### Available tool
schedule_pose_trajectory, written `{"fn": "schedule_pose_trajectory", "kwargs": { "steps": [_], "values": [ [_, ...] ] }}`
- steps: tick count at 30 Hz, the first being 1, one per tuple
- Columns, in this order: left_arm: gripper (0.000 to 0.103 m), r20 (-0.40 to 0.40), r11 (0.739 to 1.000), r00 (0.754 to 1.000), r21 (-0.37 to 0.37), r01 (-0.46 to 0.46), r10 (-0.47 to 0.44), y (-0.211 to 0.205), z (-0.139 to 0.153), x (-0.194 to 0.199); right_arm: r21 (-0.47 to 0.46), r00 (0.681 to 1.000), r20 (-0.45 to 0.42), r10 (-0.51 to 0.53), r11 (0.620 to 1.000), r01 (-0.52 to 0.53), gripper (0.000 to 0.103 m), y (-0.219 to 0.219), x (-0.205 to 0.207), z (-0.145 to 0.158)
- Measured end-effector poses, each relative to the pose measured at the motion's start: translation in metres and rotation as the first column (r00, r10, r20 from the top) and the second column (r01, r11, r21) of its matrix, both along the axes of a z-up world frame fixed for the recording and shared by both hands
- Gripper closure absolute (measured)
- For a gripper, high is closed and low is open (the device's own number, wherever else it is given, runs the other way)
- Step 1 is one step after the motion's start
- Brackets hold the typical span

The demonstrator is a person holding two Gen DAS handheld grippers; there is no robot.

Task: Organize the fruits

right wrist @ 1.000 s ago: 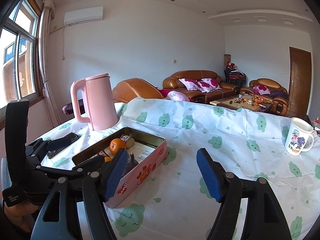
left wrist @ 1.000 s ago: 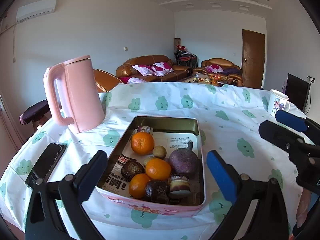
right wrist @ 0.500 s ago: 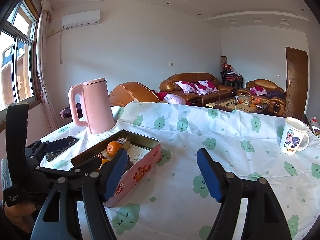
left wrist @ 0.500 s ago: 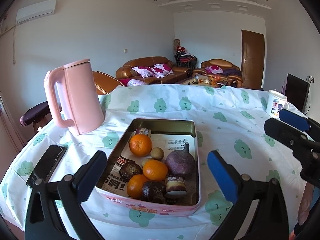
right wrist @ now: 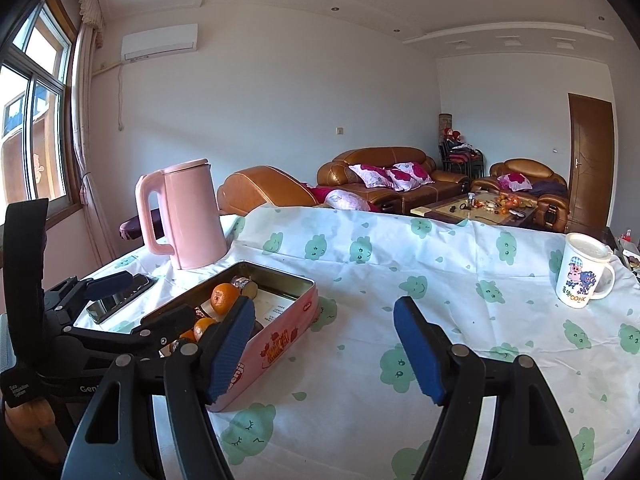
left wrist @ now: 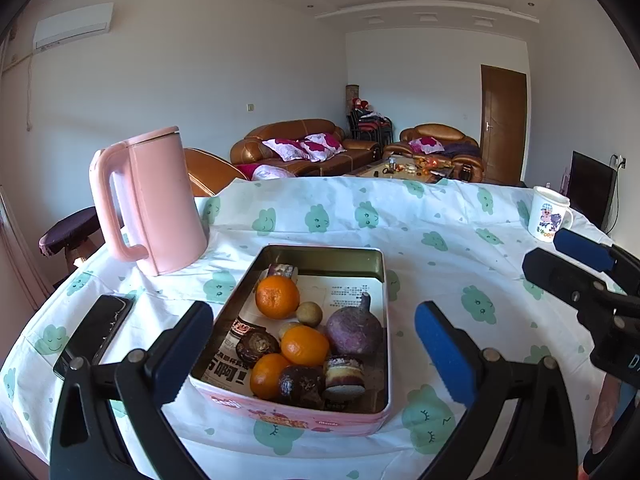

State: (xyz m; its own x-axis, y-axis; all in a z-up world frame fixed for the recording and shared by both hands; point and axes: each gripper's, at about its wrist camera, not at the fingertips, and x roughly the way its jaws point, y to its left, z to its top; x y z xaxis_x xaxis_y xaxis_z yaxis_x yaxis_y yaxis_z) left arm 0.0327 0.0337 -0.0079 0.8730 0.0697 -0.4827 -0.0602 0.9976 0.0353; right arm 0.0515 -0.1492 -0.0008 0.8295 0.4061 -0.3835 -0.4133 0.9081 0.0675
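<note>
A pink rectangular tin (left wrist: 374, 414) stands on the table in front of me; it also shows in the right wrist view (right wrist: 280, 338). It holds three oranges (left wrist: 277, 297), a purple root vegetable (left wrist: 354, 330), a small round tan fruit (left wrist: 309, 313) and several dark snack cakes (left wrist: 256, 347) on printed paper. My left gripper (left wrist: 314, 354) is open and empty, held just above the tin's near end. My right gripper (right wrist: 324, 346) is open and empty, above bare tablecloth to the right of the tin; it also shows in the left wrist view (left wrist: 576, 260).
A pink kettle (left wrist: 150, 204) stands behind the tin on the left. A black phone (left wrist: 94, 334) lies at the table's left edge. A white cartoon mug (right wrist: 582, 276) stands far right. The table (right wrist: 400, 264) has a cloud-print cloth. Sofas are beyond.
Both grippers have drawn back and up a little, so the tin looks slightly farther and lower in both views. Both stay open. Nothing in the tin has moved.
</note>
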Motion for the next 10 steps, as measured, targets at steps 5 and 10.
{"fn": "schedule_pose_trajectory", "kwargs": {
  "steps": [5,10],
  "values": [
    [0.000,-0.005,1.000,1.000,0.010,0.005,-0.005,-0.002,-0.003,0.000,-0.006,1.000,-0.006,-0.007,1.000,0.007,0.030,-0.002,0.001,-0.003],
    [0.000,-0.002,1.000,1.000,0.011,0.005,-0.005,-0.002,-0.004,0.000,-0.013,0.999,-0.021,-0.033,0.999,0.033,0.030,-0.014,0.004,-0.007]
  ]
}}
